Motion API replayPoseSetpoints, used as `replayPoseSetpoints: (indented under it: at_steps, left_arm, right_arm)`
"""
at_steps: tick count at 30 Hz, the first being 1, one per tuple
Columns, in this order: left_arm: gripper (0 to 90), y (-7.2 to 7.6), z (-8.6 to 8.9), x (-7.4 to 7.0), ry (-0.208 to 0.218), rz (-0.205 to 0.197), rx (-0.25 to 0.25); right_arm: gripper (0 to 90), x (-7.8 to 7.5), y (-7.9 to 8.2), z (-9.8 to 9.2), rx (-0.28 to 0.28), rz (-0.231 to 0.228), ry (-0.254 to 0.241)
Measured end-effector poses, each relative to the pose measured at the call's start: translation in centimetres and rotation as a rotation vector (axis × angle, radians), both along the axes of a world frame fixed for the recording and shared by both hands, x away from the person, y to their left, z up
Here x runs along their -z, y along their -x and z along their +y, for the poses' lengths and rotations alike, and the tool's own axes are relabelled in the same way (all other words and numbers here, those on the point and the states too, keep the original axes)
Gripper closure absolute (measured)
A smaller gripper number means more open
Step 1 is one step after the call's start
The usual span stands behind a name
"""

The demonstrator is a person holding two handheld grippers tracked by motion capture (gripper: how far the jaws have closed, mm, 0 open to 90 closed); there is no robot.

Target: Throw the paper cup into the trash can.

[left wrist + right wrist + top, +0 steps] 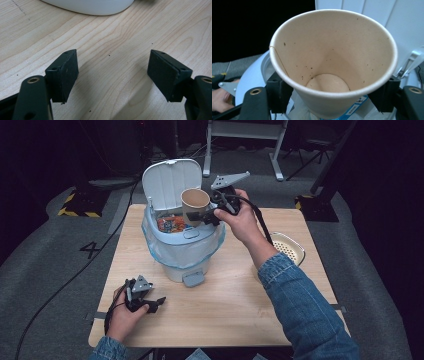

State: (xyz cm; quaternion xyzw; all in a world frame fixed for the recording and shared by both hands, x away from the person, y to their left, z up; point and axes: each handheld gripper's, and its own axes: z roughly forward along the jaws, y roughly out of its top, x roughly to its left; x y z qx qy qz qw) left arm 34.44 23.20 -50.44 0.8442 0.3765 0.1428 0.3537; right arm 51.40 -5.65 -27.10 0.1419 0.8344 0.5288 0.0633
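The paper cup is a light, thin-walled thing that will dent if squeezed hard, and its smooth sides taper, so it could slip downward through a loose hold; the sounder place to take it is across the body a little under the rolled rim, where the wall is stiffest, which is about where it is held now. The right gripper has its jaws clamped on the cup from two opposite sides, one pad on each flank, seen in the right gripper view with the empty, speckled inside facing the camera. The cup hangs tilted above the open mouth of the bin, just in front of the bin's raised lid and over the coloured wrappers already lying in the liner bag. A gentle release here should let it fall inside. The left gripper rests on the table on the near side of the bin, well apart from the cup, its jaws standing wide apart with nothing between them but bare wood.
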Motion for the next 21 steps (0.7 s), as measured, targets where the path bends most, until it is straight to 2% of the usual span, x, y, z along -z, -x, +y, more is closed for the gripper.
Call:
replayPoseSetpoints:
  at_steps: [3,4,6,7,10,11,15,21]
  left_arm:
    - [25.2,0.0,0.0,0.0,0.000,0.000,0.000]
    - [25.2,0.0,0.0,0.0,0.000,0.000,0.000]
    - [25.2,0.0,0.0,0.0,-0.001,-0.002,0.000]
    - [25.2,0.0,0.0,0.0,-0.001,-0.002,0.000]
    - [25.2,0.0,0.0,0.0,0.000,0.000,0.000]
    - [25.2,0.0,0.0,0.0,0.000,0.000,0.001]
    - [25.2,0.0,0.0,0.0,0.000,0.000,0.000]
    - [25.2,0.0,0.0,0.0,-0.001,-0.002,-0.001]
  right_arm:
    - [28.6,0.3,0.1,0.5,-0.014,0.008,0.037]
    - [25.6,0.4,0.1,0.7,-0.015,0.000,0.056]
    - [14.0,0.5,0.3,1.0,-0.008,-0.025,0.079]
    - [16.6,0.5,0.3,1.1,-0.001,-0.031,0.086]
    - [16.3,0.3,0.5,1.2,0.065,-0.072,0.072]
    - [15.6,0.2,0.5,1.2,0.071,-0.078,0.068]
    - [15.8,-0.2,0.6,0.7,0.060,-0.076,0.039]
    - [17.2,-0.9,0.8,-0.1,0.063,-0.075,0.034]
